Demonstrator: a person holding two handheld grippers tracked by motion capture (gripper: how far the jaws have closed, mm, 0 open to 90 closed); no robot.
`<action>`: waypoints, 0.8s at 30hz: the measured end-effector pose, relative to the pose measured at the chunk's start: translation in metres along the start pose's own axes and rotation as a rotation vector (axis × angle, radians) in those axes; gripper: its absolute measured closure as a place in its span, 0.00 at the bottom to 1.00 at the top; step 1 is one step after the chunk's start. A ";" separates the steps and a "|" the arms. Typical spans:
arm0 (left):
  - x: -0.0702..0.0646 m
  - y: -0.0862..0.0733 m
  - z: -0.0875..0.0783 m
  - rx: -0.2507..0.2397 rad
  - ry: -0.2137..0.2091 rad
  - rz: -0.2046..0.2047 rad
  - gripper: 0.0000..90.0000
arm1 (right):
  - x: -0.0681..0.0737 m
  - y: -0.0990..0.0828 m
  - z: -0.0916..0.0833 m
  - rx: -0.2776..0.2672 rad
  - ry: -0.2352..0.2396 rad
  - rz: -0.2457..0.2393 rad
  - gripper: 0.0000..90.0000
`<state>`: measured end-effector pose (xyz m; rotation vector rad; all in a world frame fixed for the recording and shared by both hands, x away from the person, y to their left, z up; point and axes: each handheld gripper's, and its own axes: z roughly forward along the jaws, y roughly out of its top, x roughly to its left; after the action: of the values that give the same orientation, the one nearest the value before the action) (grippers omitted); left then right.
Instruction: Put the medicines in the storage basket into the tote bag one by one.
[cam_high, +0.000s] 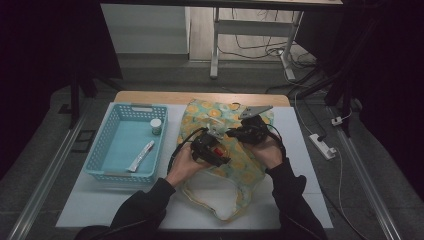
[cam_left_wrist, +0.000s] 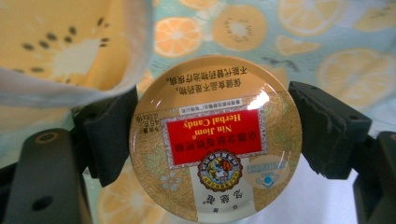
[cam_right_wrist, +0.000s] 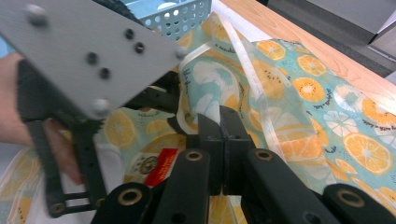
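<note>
A round candy tin (cam_left_wrist: 212, 140), gold with a red label, sits clamped between the two black pads of the left tongs (cam_left_wrist: 212, 135), one pad pressing each side of its rim. The tin lies flat, lid up, over the fruit-print bag (cam_left_wrist: 327, 42), just at the bag's mouth, where a fold of the cloth hangs over the left pad. From above, the left tongs (cam_high: 212, 150) are over the middle of the bag (cam_high: 240, 165), and a speck of the red label shows under them.

The right tongs (cam_right_wrist: 220, 140) are pinched shut on the bag's edge (cam_right_wrist: 205, 93), jaws pressed together with the cloth caught between them and lifted into a ridge. In the right gripper view the tin's label (cam_right_wrist: 161, 165) peeks out just to the left of those jaws, below the grey plate of the other tongs. From above, the right tongs (cam_high: 247, 131) are just beside the left ones, near the bag's far end.

The bag lies spread on the white tabletop (cam_high: 310, 165), its pale lining open toward the person, whose dark sleeves come in from the near edge.

To the left, well apart from the bag's mouth, stands a blue basket (cam_high: 107, 130). Inside it are a small jar (cam_high: 156, 126) with a white lid at the far right corner and a tube (cam_high: 141, 156) lying slantwise along the right wall.
</note>
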<state>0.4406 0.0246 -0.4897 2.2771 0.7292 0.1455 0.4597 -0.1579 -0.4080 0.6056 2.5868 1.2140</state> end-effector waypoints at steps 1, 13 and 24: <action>0.001 0.000 0.002 -0.005 0.003 -0.007 0.23 | 0.000 0.000 0.000 0.001 0.000 0.000 1.00; 0.015 -0.001 0.017 -0.021 0.067 -0.030 0.22 | 0.001 -0.002 0.006 0.017 0.001 0.002 1.00; 0.019 -0.004 0.030 -0.015 0.114 -0.043 0.22 | -0.002 -0.006 0.011 0.038 -0.008 0.007 1.00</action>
<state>0.4634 0.0188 -0.5167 2.2510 0.8329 0.2609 0.4644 -0.1547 -0.4195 0.6261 2.6086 1.1638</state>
